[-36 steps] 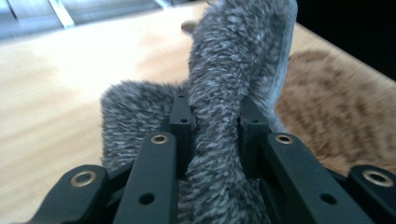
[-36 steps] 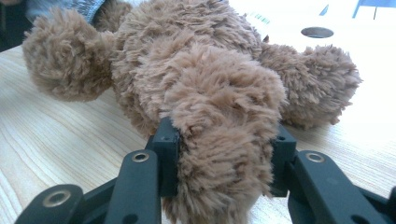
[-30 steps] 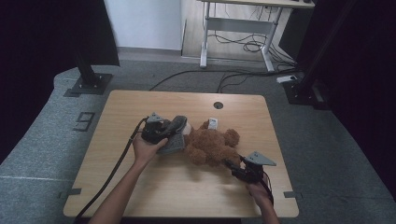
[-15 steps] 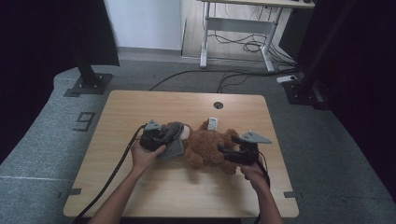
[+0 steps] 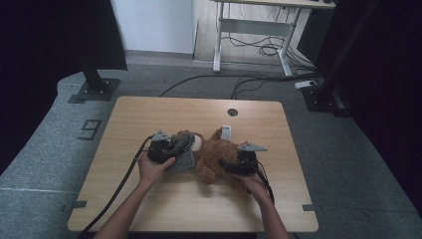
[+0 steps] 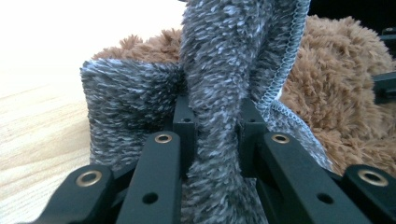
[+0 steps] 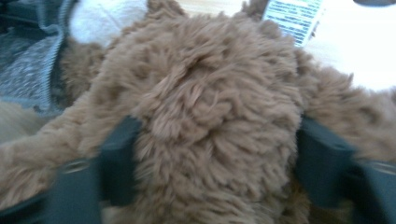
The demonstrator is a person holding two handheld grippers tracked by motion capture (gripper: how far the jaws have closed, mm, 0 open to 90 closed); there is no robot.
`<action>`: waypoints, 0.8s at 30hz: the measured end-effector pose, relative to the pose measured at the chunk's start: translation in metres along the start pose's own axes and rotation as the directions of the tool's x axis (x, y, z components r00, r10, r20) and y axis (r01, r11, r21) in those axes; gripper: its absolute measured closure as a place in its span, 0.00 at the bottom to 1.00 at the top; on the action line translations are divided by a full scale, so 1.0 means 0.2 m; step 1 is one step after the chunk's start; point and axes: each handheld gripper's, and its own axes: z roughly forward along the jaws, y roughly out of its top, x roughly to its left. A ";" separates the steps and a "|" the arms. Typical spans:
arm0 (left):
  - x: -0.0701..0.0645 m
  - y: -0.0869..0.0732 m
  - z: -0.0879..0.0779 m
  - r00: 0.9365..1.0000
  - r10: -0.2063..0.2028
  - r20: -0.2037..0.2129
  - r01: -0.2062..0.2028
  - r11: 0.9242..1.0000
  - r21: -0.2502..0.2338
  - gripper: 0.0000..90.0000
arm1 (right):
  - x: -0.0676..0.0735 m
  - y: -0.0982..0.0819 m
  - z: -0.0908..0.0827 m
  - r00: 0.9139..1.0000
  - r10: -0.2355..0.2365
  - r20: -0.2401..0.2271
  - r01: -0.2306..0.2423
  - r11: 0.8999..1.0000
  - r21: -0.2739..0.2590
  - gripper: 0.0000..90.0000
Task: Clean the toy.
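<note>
A brown teddy bear lies at the middle of the wooden table, with a white tag at its far side. A small grey fleece garment lies against the bear's left side. My left gripper is shut on a bunched fold of that grey fleece, which rises between the jaws of the left gripper. My right gripper reaches into the bear from the right. Its jaws have just been closing, and the right gripper now presses on the furry body from both sides.
A round cable hole sits near the table's far edge. Black cables trail from both grippers off the front edge. Beyond the table are a stand base at the left, another at the right, and a white desk frame.
My right gripper has moved from the table in front and right of the bear up to the bear's right side, and its jaws now enclose the fur. The left gripper has kept its grip and place.
</note>
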 end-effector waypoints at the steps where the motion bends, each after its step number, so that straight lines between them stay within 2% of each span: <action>1: 0.00 0.00 0.00 1.000 -0.005 0.001 0.005 1.000 -0.002 0.84 | 0.00 -0.01 0.00 1.000 -0.011 -0.011 0.011 1.000 -0.015 0.45; 4: -0.01 -0.01 -0.02 1.000 -0.003 -0.002 0.003 1.000 -0.002 0.83 | 0.00 -0.02 0.00 1.000 -0.011 -0.017 0.010 0.999 -0.036 0.54; 10: -0.05 0.00 -0.10 1.000 -0.001 0.006 0.001 1.000 -0.007 0.82 | 0.01 -0.06 -0.05 0.994 -0.087 -0.068 0.082 0.995 -0.064 0.61; 11: -0.06 0.00 -0.12 1.000 0.002 0.010 -0.002 1.000 -0.013 0.82 | 0.01 -0.07 -0.06 0.991 -0.110 -0.079 0.104 0.992 -0.070 0.62; 12: -0.08 0.01 -0.14 1.000 0.008 0.017 -0.008 1.000 -0.020 0.82 | 0.02 -0.10 -0.09 0.983 -0.159 -0.095 0.152 0.985 -0.083 0.62; 13: -0.09 0.02 -0.16 1.000 0.014 0.024 -0.013 1.000 -0.028 0.82 | 0.02 -0.10 -0.09 0.983 -0.159 -0.095 0.152 0.985 -0.083 0.62; 14: -0.11 0.02 -0.18 0.999 0.017 0.035 -0.016 0.999 -0.042 0.82 | 0.03 -0.12 -0.12 0.973 -0.200 -0.114 0.190 0.977 -0.095 0.63; 15: -0.12 0.04 -0.20 0.999 0.019 0.047 -0.016 0.998 -0.058 0.82 | 0.03 -0.12 -0.12 0.973 -0.200 -0.114 0.190 0.977 -0.095 0.63; 16: -0.13 0.06 -0.23 0.998 0.021 0.057 -0.017 0.997 -0.077 0.82 | 0.03 -0.15 -0.15 0.960 -0.240 -0.142 0.226 0.968 -0.107 0.63; 17: -0.15 0.08 -0.24 0.998 0.018 0.068 -0.011 0.995 -0.098 0.82 | 0.03 -0.15 -0.15 0.960 -0.240 -0.142 0.226 0.968 -0.107 0.63; 18: -0.16 0.11 -0.25 0.996 0.017 0.084 -0.007 0.994 -0.111 0.82 | 0.04 -0.16 -0.16 0.953 -0.261 -0.155 0.246 0.963 -0.111 0.63; 19: -0.18 0.14 -0.25 0.996 0.019 0.087 -0.009 0.994 -0.110 0.82 | 0.04 -0.18 -0.17 0.944 -0.287 -0.162 0.270 0.956 -0.117 0.62; 20: -0.20 0.16 -0.23 0.995 0.020 0.094 -0.009 0.994 -0.110 0.82 | 0.06 -0.18 -0.18 0.941 -0.303 -0.152 0.287 0.951 -0.117 0.62; 23: -0.29 0.21 -0.15 0.992 0.048 0.119 -0.038 0.996 -0.083 0.82 | 0.07 -0.18 -0.17 0.943 -0.303 -0.137 0.288 0.950 -0.120 0.61; 24: -0.33 0.20 -0.09 0.990 0.061 0.126 -0.055 0.997 -0.050 0.82 | 0.07 -0.18 -0.17 0.944 -0.300 -0.138 0.285 0.951 -0.119 0.61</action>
